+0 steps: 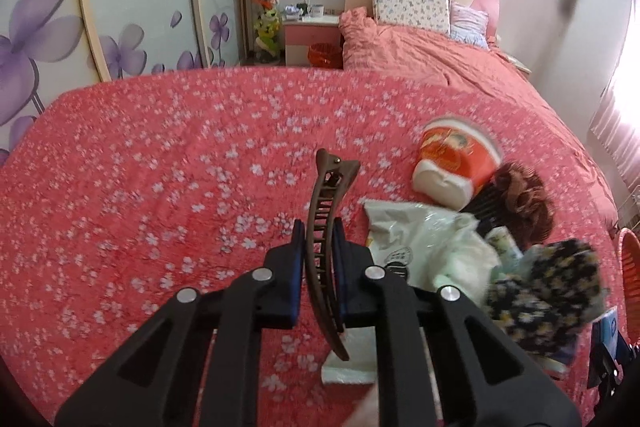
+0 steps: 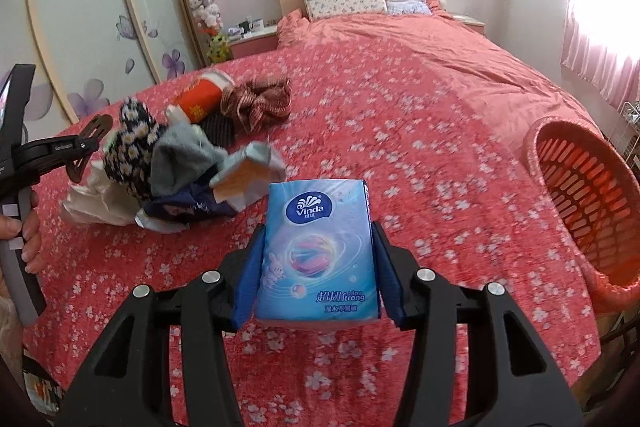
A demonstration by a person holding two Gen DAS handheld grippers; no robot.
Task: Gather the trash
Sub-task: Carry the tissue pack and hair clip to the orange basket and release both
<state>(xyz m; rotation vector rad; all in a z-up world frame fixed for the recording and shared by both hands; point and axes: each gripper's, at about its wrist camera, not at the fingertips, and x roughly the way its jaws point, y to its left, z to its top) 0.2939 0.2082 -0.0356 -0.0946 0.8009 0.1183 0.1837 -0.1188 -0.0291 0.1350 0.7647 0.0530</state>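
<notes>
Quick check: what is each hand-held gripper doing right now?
Left hand-held gripper: shut on the brown hair clip.
Right hand-held gripper: shut on the blue tissue pack.

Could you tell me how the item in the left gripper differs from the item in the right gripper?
The left gripper is shut on a slim, curved brown hair clip; the right gripper clamps a boxy blue tissue pack. The clip is plain and toothed, the pack printed with a logo. Both are held above the floral bedspread.
</notes>
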